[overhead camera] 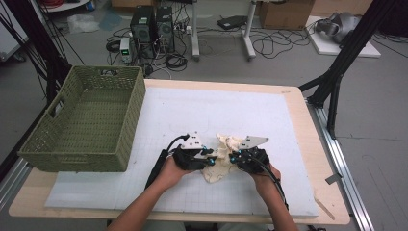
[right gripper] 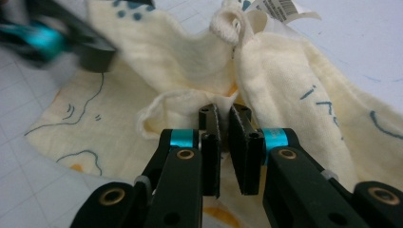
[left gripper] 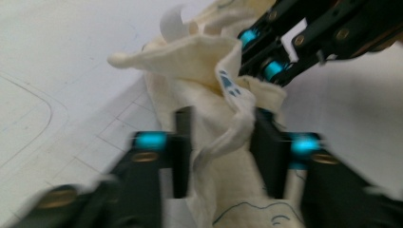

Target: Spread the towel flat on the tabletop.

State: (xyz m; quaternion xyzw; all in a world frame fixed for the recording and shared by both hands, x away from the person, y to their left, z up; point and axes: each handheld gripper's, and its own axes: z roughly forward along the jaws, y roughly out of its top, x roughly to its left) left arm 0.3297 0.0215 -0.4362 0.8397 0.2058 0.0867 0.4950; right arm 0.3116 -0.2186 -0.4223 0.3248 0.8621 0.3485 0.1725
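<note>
The right gripper [right gripper: 224, 124] has its jaws drawn almost together, pinching a folded edge of the cream cloth [right gripper: 190, 66] between the pads. The left gripper [left gripper: 223, 142] stands with its jaws partly apart, a bunched ridge of the cloth between them; the view is blurred, and I cannot tell whether the pads press on the fabric. The cloth, printed with blue lines and dots and some orange patches, lies crumpled on the white mat [overhead camera: 202, 110], well to the right of the green basket [overhead camera: 84, 120], with the two grippers close on either side of it. Seen from above, the heap runs longest from the mat's near edge toward its far edge, its white label at the far end.
</note>
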